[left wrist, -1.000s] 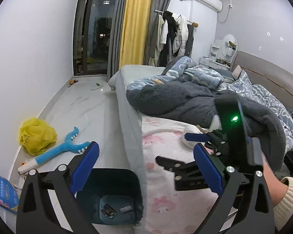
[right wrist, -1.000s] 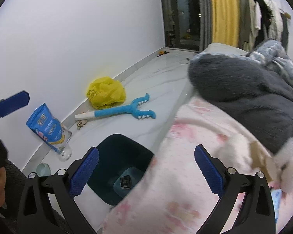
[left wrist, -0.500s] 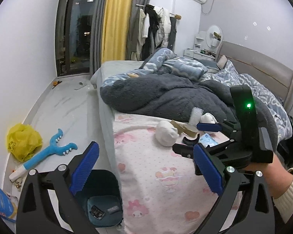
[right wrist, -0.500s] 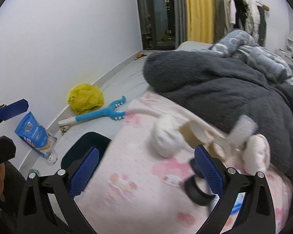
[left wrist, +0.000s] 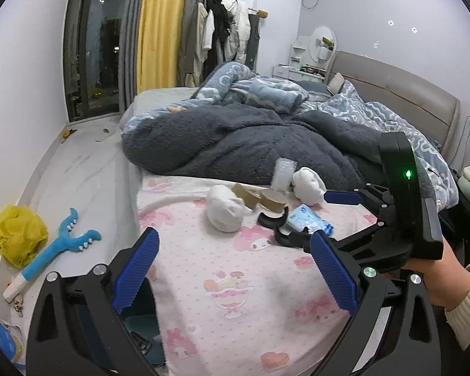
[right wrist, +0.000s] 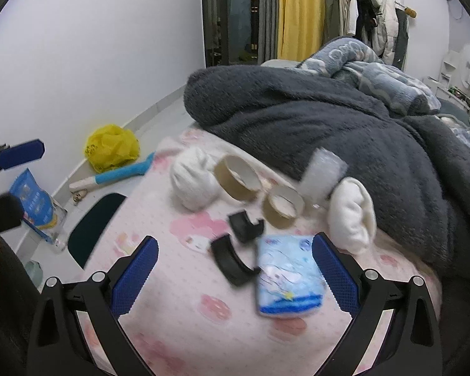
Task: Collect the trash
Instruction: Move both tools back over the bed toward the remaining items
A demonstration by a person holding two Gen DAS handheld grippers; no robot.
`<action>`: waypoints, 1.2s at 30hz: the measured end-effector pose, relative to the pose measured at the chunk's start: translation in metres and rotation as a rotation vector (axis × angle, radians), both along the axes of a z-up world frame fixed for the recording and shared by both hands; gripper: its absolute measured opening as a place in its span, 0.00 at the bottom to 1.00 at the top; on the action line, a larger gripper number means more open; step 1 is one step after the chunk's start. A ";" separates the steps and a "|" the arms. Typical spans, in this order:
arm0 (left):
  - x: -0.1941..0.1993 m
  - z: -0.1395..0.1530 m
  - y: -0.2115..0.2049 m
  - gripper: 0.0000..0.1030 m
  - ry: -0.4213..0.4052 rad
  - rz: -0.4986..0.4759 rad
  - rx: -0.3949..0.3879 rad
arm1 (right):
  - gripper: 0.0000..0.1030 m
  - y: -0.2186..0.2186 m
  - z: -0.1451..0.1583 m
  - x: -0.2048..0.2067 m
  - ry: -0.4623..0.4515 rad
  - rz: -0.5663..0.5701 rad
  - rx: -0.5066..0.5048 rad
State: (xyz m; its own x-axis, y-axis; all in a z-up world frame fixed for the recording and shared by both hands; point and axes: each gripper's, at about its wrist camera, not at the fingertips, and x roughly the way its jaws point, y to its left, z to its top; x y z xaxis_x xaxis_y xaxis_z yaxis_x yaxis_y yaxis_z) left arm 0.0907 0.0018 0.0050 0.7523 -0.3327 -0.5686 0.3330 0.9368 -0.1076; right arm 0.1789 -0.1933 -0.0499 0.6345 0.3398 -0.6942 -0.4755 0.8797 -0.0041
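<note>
Trash lies on the pink bedsheet (right wrist: 185, 307): a blue tissue pack (right wrist: 289, 274), two black curved pieces (right wrist: 233, 264), two brown tape cores (right wrist: 236, 177), two white crumpled wads (right wrist: 192, 185) and a clear plastic roll (right wrist: 324, 174). My right gripper (right wrist: 235, 277) is open and empty, hovering just short of the black pieces and tissue pack. It also shows in the left wrist view (left wrist: 335, 216). My left gripper (left wrist: 232, 274) is open and empty over the bed's edge. The dark teal bin (right wrist: 92, 228) stands on the floor by the bed, also low in the left wrist view (left wrist: 141, 338).
A dark grey blanket (right wrist: 329, 119) is heaped behind the trash. On the floor lie a yellow bag (left wrist: 17, 239), a blue toy (left wrist: 56, 250) and a blue packet (right wrist: 33, 203). The wall runs along the left.
Both grippers have swung from the floor and bin toward the bed. The trash pile now fills the right wrist view, much closer. Both stay open.
</note>
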 end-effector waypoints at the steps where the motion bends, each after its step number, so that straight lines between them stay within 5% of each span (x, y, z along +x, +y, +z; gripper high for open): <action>1: 0.001 -0.001 -0.003 0.96 0.006 -0.003 0.003 | 0.96 -0.003 -0.001 0.000 0.001 -0.002 -0.001; 19: 0.028 -0.033 -0.043 0.95 0.072 -0.077 0.035 | 0.96 -0.050 -0.026 0.001 0.045 -0.017 0.051; 36: 0.063 -0.063 -0.068 0.95 0.180 -0.188 -0.048 | 0.88 -0.050 -0.051 0.004 0.065 0.015 0.040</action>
State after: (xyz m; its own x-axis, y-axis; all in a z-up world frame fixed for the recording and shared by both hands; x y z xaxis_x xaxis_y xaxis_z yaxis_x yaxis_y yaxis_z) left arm 0.1533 -0.0657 -0.0585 0.5630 -0.4872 -0.6675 0.4724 0.8525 -0.2238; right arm 0.1834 -0.2433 -0.1013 0.5834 0.3768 -0.7195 -0.4867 0.8714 0.0618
